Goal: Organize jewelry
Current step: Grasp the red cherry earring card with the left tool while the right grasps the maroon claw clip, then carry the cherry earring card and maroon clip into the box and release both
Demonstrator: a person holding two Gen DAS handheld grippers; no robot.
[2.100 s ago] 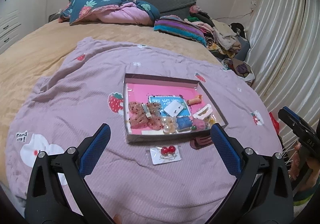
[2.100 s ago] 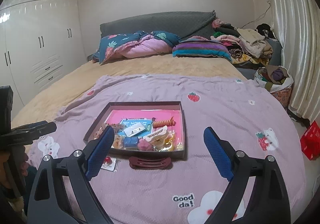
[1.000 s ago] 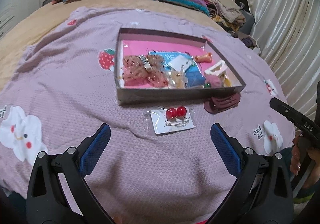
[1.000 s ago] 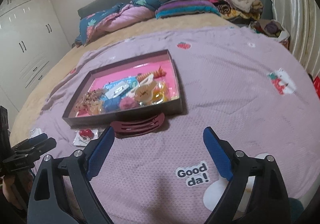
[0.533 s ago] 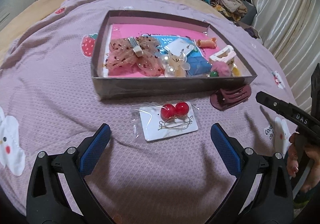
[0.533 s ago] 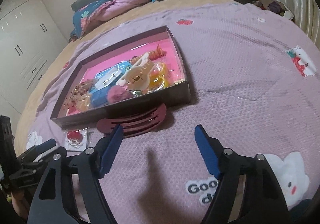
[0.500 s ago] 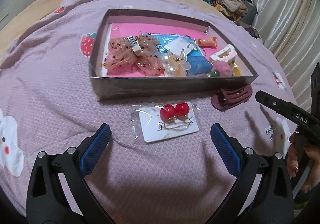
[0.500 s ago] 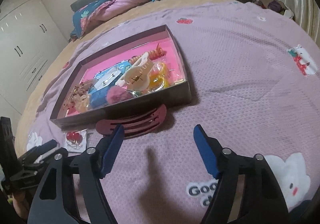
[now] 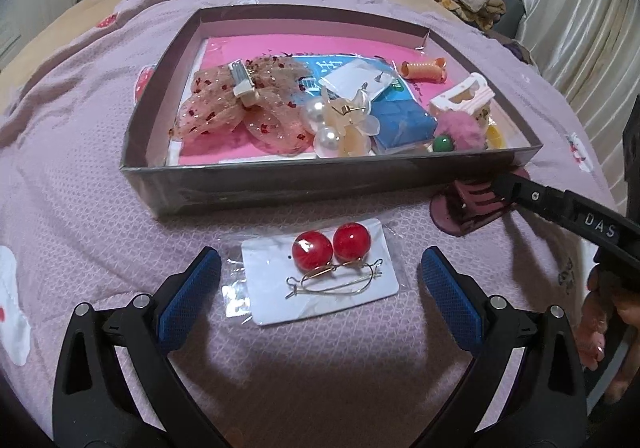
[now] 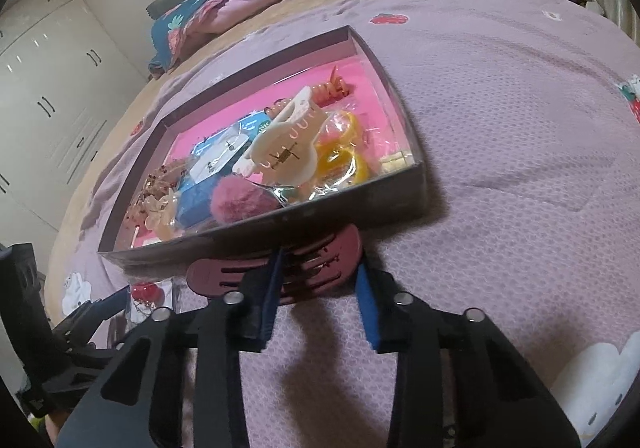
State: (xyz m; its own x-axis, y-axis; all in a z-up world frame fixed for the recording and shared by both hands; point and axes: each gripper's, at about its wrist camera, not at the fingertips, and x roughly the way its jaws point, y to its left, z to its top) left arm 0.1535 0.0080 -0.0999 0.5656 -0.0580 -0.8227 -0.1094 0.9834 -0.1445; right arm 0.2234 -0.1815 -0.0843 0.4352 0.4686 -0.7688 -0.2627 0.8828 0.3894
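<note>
Two pieces lie outside the tray, so by my reading the sorting is mostly done but not finished.

In the left wrist view, the tray (image 9: 280, 184) sits on the purple blanket (image 9: 72, 152) on the bed and already holds a sequined bow clip (image 9: 240, 108), pearl earrings (image 9: 340, 124), a blue packet (image 9: 400, 120), an orange curler (image 9: 424, 70), a cream claw clip (image 9: 464, 100) and a pink pompom (image 9: 460, 130). Just in front of its near wall lies the card of red ball earrings (image 9: 324, 280), untouched. The left gripper (image 9: 320, 280) hovers low over it, jaws wide, one blue pad on each side of the card and neither touching it.

In the right wrist view, the maroon hair claw (image 10: 280, 268) lies on the blanket against the tray's near wall. The right gripper (image 10: 320, 288) has its jaws drawn narrow around the claw's middle; whether the pads already press on it I cannot tell. Both pieces are yet to be lifted into the tray.
</note>
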